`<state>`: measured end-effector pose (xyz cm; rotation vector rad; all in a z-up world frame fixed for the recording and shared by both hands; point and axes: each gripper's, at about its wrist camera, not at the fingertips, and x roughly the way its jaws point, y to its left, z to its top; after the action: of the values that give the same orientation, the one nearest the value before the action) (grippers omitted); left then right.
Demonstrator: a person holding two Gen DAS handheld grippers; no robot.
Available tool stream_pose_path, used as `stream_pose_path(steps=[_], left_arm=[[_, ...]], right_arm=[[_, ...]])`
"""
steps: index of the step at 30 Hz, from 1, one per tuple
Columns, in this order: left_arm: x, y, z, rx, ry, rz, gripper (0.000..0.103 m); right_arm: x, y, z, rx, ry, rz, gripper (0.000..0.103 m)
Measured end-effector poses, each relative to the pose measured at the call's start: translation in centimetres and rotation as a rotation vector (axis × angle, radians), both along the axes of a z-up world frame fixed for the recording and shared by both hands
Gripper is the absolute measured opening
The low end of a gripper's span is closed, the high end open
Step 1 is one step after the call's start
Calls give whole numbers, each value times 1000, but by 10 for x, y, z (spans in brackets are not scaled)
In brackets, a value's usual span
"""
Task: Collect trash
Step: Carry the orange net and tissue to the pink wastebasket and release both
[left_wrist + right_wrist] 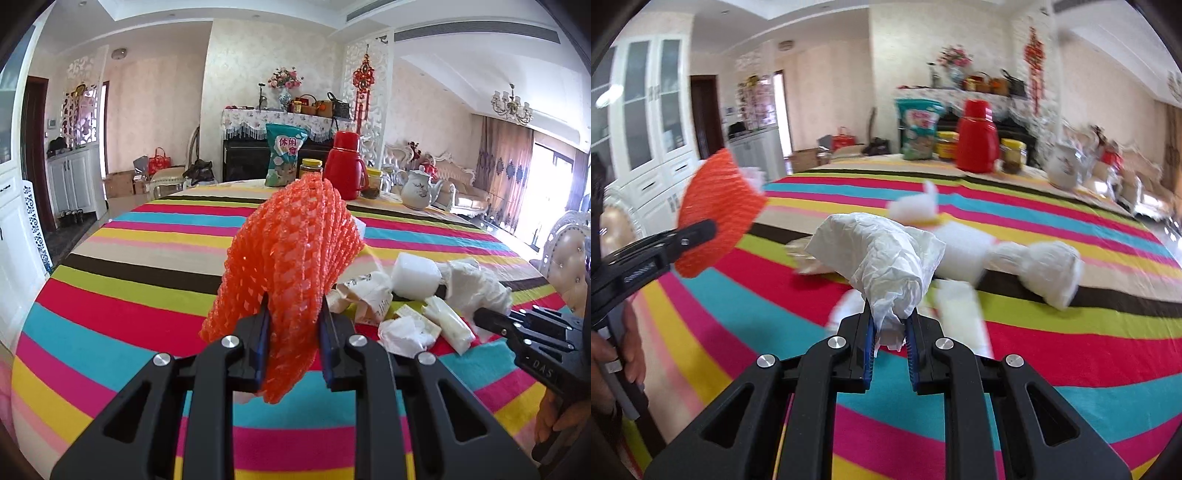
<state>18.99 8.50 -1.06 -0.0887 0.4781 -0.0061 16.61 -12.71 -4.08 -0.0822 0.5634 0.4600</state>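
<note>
While I hold both loads off the striped surface (122,266), the risk I see is slippage — my left hand-held gripper (293,321) pinches only a lower fold of one orange foam net (291,258), and my right hand-held gripper (890,323) clamps a thin tail of one crumpled white tissue (882,254); either could slide free on a quick swing. Beyond them lies the remaining trash pile (413,302) — roughly five or six white scraps. Farther back: one red thermos (345,166), two yellow-lidded jars (311,169), one snack bag (283,155), one teapot (419,188).
</note>
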Motion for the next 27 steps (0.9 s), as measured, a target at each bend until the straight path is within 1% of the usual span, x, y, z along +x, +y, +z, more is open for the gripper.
stream_pose_path(steps=[4,7,10,16,24,27], left_arm=[[-25,9,4,12,-21,10,22],[-49,23,6,26,-47,37,22],[-67,39,7,17,-65,72,22],[-106,84,7,32,-77,182,23],[-164,157,4,-19,-58,310,23],[-188,180,5,-14,-61,363,23]], right_arm=[[-14,26,9,3,-20,67,16],[-22,47,14,13,-25,115,16],[-30,70,17,18,-29,168,16],[-45,123,18,12,-22,281,16],[-72,208,20,-5,-17,459,16],[-82,237,19,-8,-7,520,16]])
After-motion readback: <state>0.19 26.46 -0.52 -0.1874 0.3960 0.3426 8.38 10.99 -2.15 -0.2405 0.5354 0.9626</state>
